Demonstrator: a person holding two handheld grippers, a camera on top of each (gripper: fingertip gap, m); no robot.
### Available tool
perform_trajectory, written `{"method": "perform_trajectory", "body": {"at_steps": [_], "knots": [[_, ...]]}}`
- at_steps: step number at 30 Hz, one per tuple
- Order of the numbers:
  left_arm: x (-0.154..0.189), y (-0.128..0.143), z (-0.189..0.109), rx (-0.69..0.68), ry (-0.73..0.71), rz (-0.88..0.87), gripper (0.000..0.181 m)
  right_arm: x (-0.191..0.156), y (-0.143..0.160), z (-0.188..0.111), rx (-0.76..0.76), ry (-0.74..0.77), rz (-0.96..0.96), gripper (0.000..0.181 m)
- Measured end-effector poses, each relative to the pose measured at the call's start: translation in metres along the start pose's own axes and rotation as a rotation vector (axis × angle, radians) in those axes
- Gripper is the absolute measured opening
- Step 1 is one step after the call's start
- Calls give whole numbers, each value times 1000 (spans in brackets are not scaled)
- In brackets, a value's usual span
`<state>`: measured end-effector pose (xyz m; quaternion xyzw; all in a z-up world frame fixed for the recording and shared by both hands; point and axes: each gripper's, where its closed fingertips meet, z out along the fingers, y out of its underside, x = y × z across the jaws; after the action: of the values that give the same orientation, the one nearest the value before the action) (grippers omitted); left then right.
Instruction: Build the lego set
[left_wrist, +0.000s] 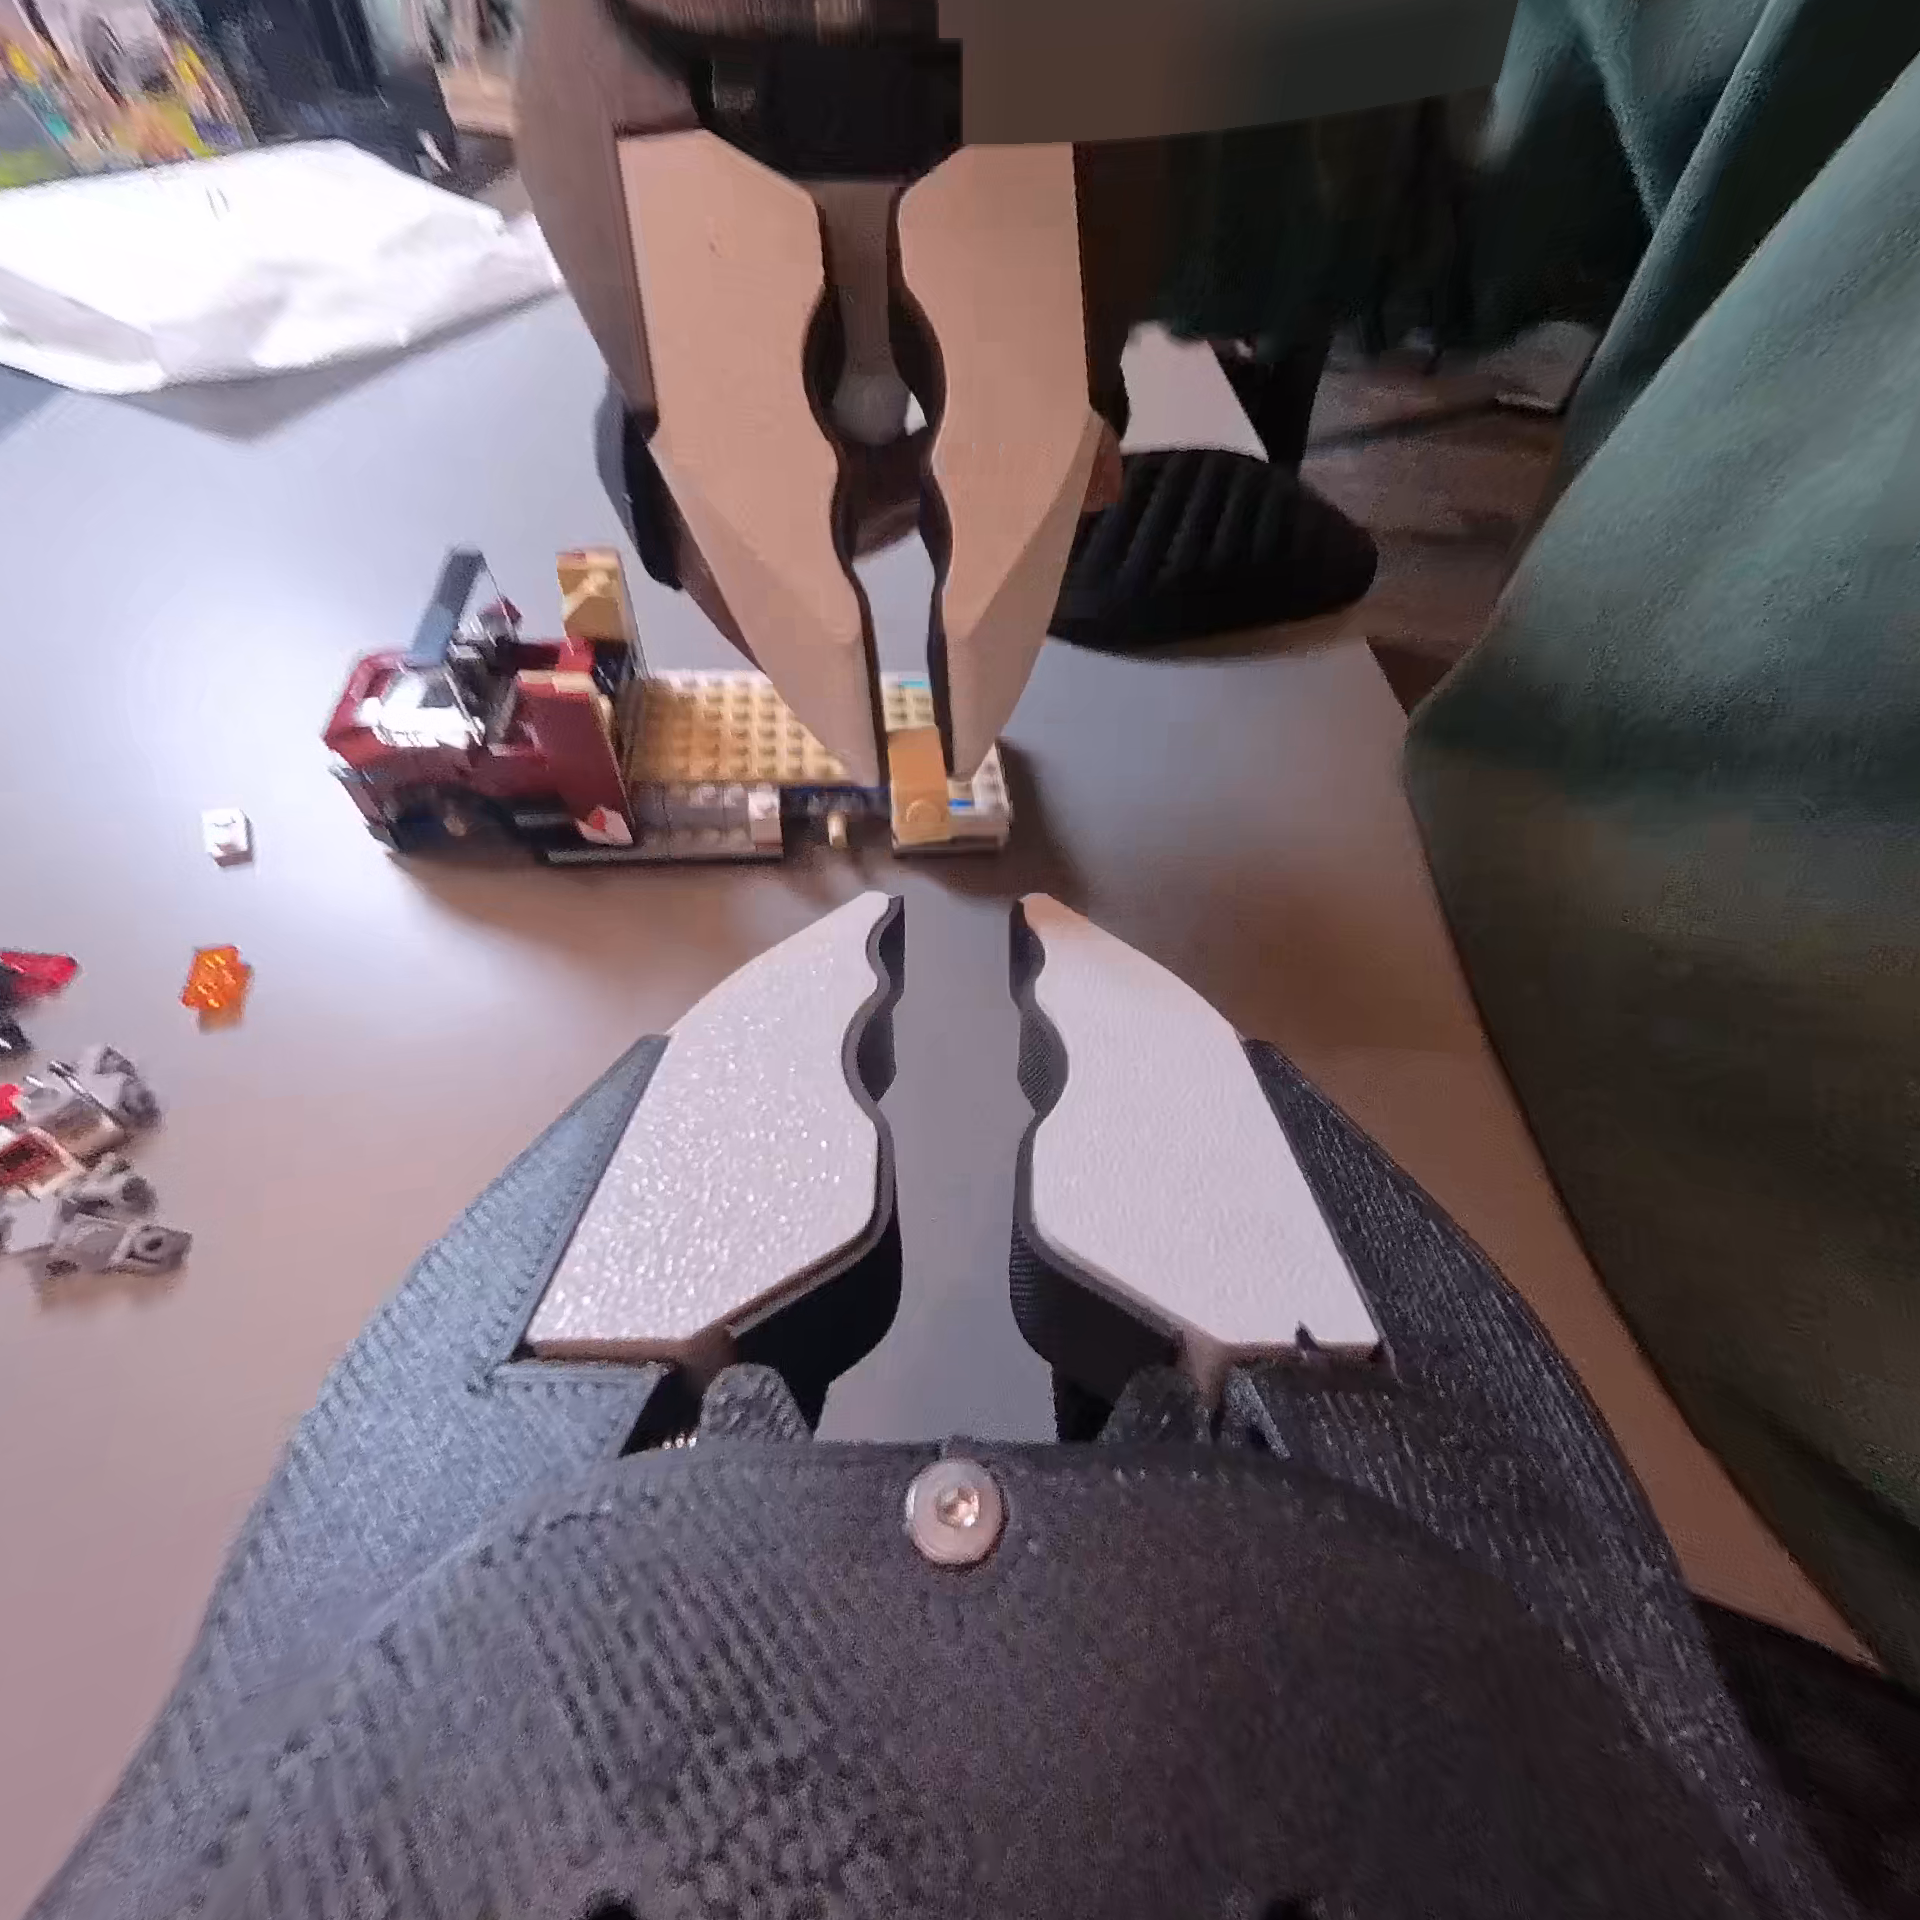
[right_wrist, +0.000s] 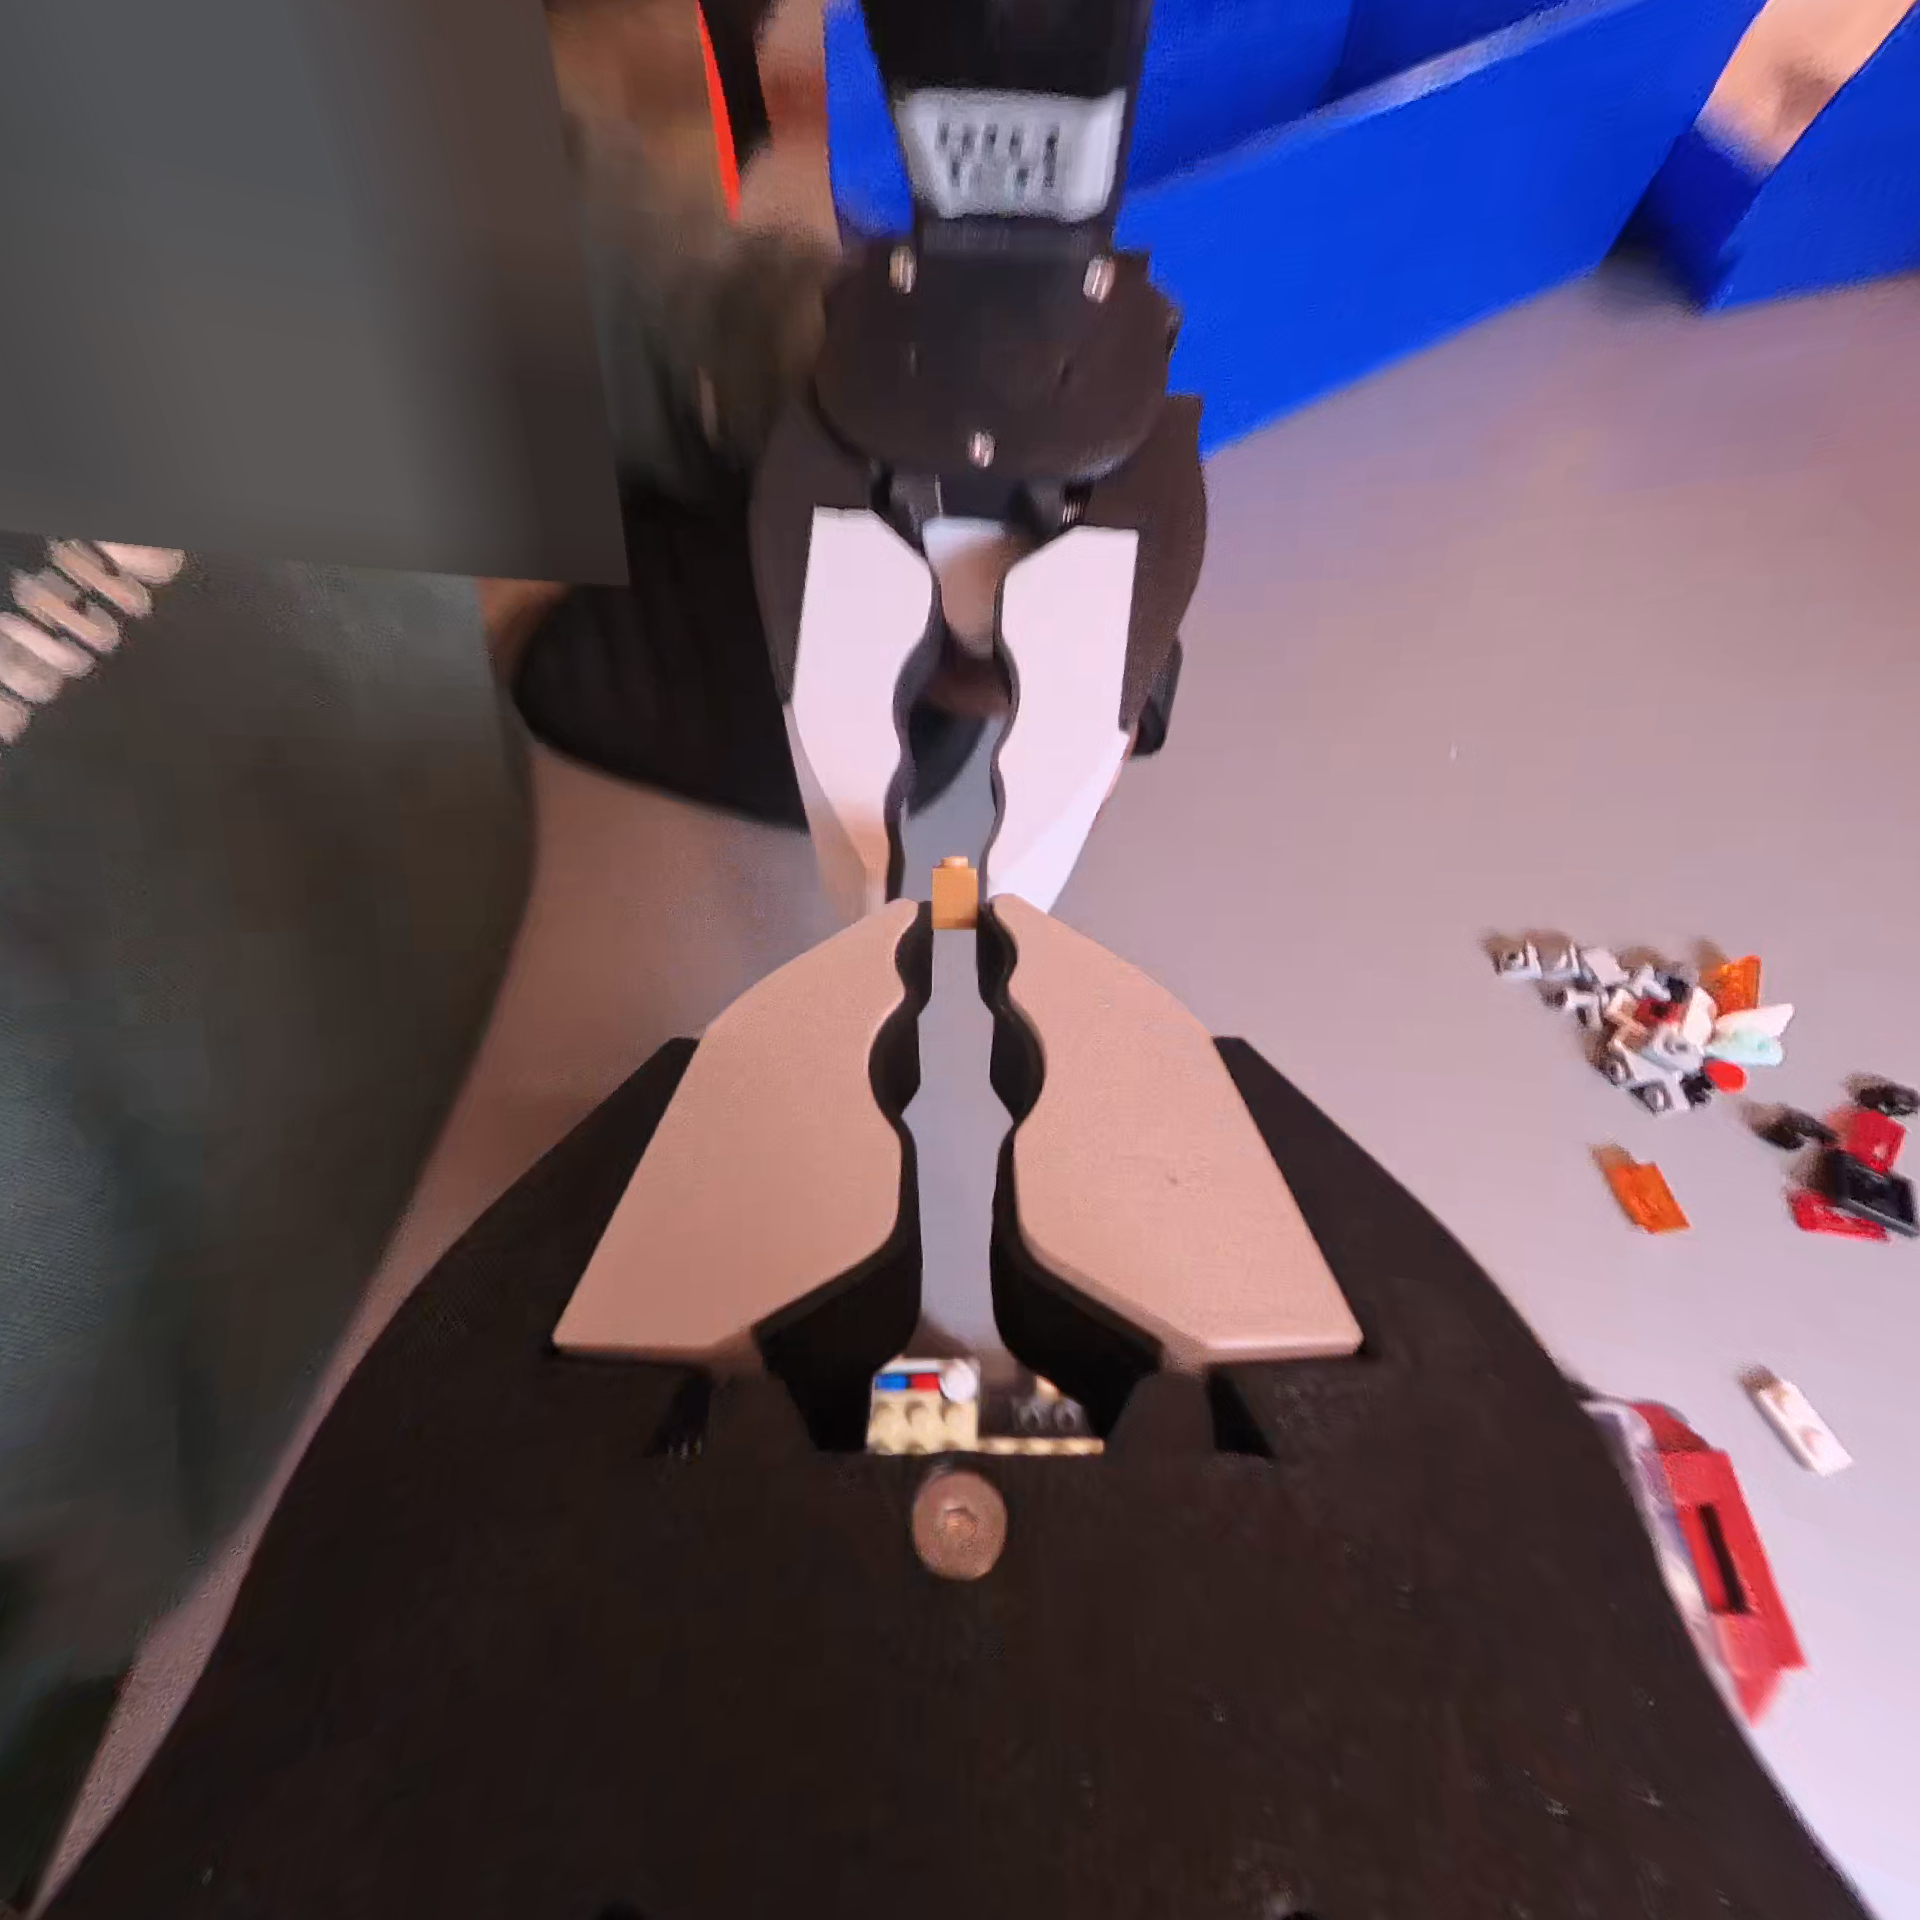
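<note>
R gripper (left_wrist: 912, 764) is pinching a small gold brick (left_wrist: 918, 795) onto the rear of the truck build (left_wrist: 665, 753) w/ jaws closed on it, L gripper (left_wrist: 954, 914) is hovering empty & part-open nearby; next prob needing firm downward press.

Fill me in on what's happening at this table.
A person works two handheld grippers on a half-built lego truck. The right gripper pinches a small tan brick over the truck's tan studded bed. The left gripper hovers just short of the truck, jaws apart, holding nothing. Loose pieces lie aside.
</note>
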<state>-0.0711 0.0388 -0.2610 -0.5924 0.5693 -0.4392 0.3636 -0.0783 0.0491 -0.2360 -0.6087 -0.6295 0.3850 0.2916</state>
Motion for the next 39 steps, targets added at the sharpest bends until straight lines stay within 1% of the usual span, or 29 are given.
{"method": "perform_trajectory", "body": {"at_steps": [2, 5, 10, 12, 14, 16, 18, 21, 24, 27, 29, 33, 36, 39], "knots": [[0, -16, -3, 82, -22, 6, 16, -3, -13, -9, 123, -21, 42, 8], [4, -37, -10, 188, -19, -7, 12, -5, -17, -16, 191, -27, 53, 8], [2, -41, -9, 200, -71, 14, 5, -9, -18, -19, 220, -35, 40, 8], [0, -41, -8, 199, -71, -15, 13, -11, -19, -20, 233, -43, 32, 8], [1, -42, -8, 215, -53, -34, 16, -11, -20, -20, 243, -28, 20, 8], [3, -46, -9, 232, -50, -30, 15, -11, -18, -18, 230, -21, 6, 8], [4, -46, -9, 230, -55, -18, 8, -10, -18, -17, 232, -12, 2, 8], [-5, -42, -9, 195, -124, -6, 8, -2, -13, -15, 190, 29, -7, 8], [-22, -35, -10, 126, -293, 73, 8, 14, -8, -15, 141, 112, 42, 11], [-38, -30, -15, 44, -472, 192, 8, 25, -10, -18, 161, 193, 132, 15], [-45, -27, -17, -8, -557, 255, 8, 27, -14, -18, 203, 224, 194, 16], [-49, -23, -16, -68, -636, 327, 8, 26, -14, -7, 235, 255, 310, 27], [-51, -23, -17, -94, -679, 378, 8, 31, -13, -5, 246, 285, 354, 28], [-51, -24, -18, -103, -704, 417, 8, 33, -14, -6, 263, 266, 417, 28]]}}
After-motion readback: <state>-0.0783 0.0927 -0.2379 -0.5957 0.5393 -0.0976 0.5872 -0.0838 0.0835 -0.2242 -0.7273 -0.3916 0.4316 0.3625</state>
